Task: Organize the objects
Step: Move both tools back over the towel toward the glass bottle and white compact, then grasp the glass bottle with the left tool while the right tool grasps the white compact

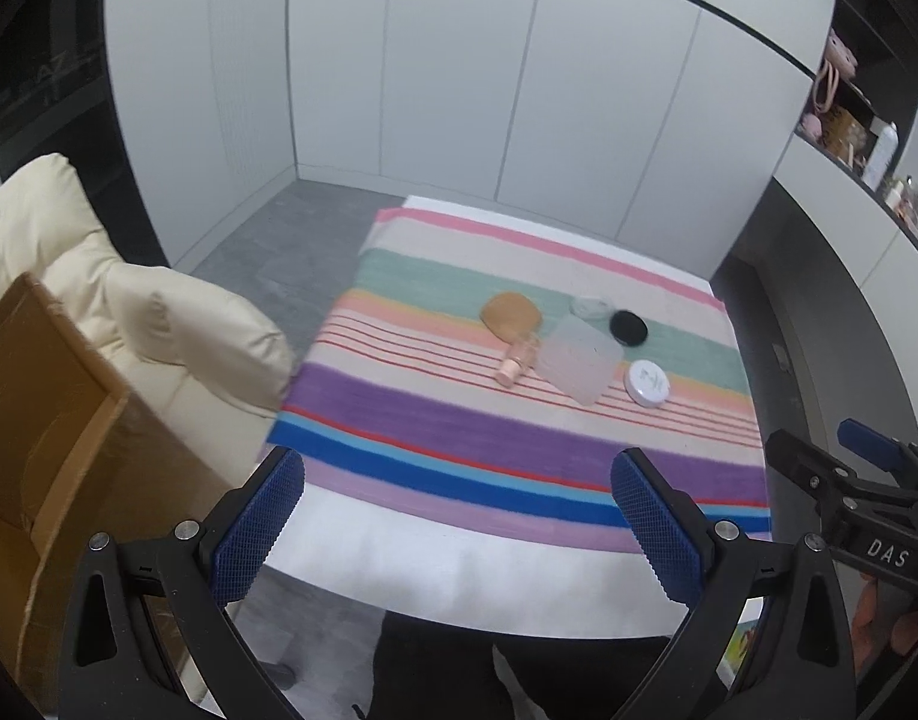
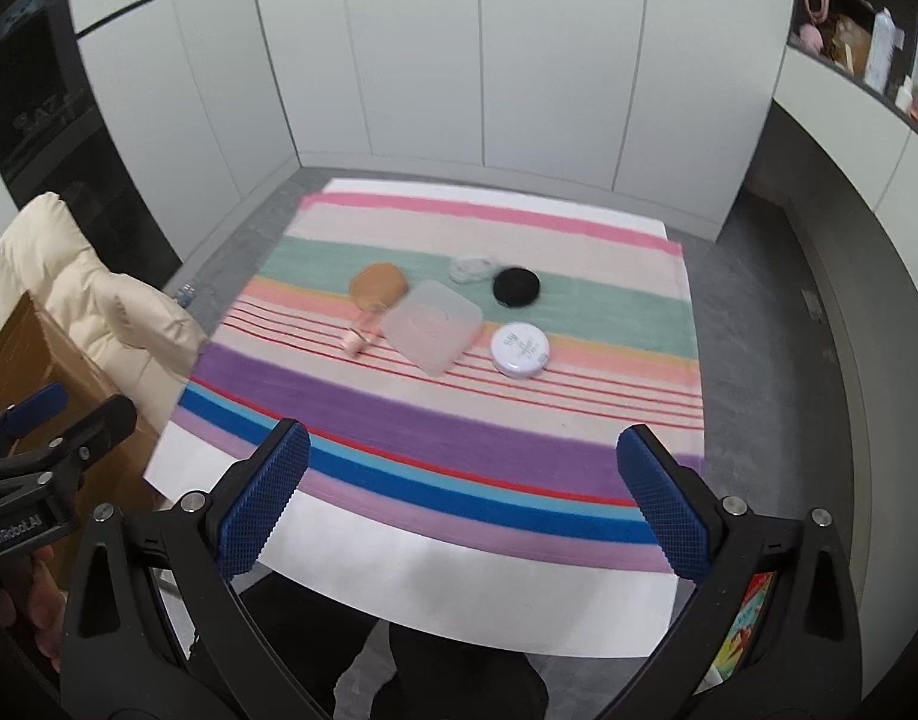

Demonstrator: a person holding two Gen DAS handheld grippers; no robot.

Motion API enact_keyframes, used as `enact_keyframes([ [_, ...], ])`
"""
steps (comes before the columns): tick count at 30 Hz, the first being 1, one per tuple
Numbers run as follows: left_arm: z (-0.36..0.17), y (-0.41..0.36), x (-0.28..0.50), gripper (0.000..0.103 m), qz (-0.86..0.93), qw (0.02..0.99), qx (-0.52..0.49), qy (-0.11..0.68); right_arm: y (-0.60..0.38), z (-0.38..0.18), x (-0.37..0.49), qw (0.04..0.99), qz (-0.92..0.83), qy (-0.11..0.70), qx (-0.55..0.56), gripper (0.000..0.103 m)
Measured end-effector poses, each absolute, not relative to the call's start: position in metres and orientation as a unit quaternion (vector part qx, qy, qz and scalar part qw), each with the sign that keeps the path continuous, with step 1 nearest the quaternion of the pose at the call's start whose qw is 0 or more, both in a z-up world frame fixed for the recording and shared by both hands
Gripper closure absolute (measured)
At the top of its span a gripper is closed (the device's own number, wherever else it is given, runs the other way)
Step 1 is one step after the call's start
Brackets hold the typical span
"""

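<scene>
Both sets of tongs, left tongs (image 1: 459, 510) and right tongs (image 2: 462, 495), hang spread wide apart and empty over the near edge of the white tabletop (image 2: 459, 588), nowhere close to the stuff. Further out on the striped cloth (image 2: 399, 420) sits the little cluster: a white round tin (image 2: 519, 351), a frosted square lid (image 2: 432, 324) and a pink bottle (image 2: 363, 339) just beside it. Behind those are a tan pouch (image 2: 378, 285), a black disc (image 2: 516, 287) and what's maybe a clear jar (image 2: 472, 269), kinda blurry.
</scene>
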State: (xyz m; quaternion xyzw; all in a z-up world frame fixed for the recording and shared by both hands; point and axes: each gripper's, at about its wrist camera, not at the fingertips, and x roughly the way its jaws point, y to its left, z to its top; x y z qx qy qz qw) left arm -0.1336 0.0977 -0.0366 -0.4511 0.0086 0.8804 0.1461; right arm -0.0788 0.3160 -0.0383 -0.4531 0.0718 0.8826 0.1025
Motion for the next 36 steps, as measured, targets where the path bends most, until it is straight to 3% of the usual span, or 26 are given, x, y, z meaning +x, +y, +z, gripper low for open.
enact_keyframes([
  [6, -0.057, 0.119, -0.150, 0.001, 0.876, 0.147, -0.459, 0.020, 0.333, -0.057, -0.088, 0.109, 0.878, 0.060, -0.463, 0.000],
  [8, -0.067, 0.128, -0.160, 0.007, 0.873, 0.145, -0.465, 0.028, 0.336, -0.068, -0.095, 0.112, 0.872, 0.051, -0.473, 0.004],
  [20, -0.149, 0.157, -0.220, 0.026, 0.840, 0.155, -0.519, 0.028, 0.361, -0.132, -0.141, 0.114, 0.857, 0.036, -0.501, 0.008],
  [36, -0.215, 0.205, -0.281, 0.034, 0.832, 0.179, -0.522, 0.063, 0.398, -0.218, -0.208, 0.104, 0.847, 0.037, -0.520, 0.012],
])
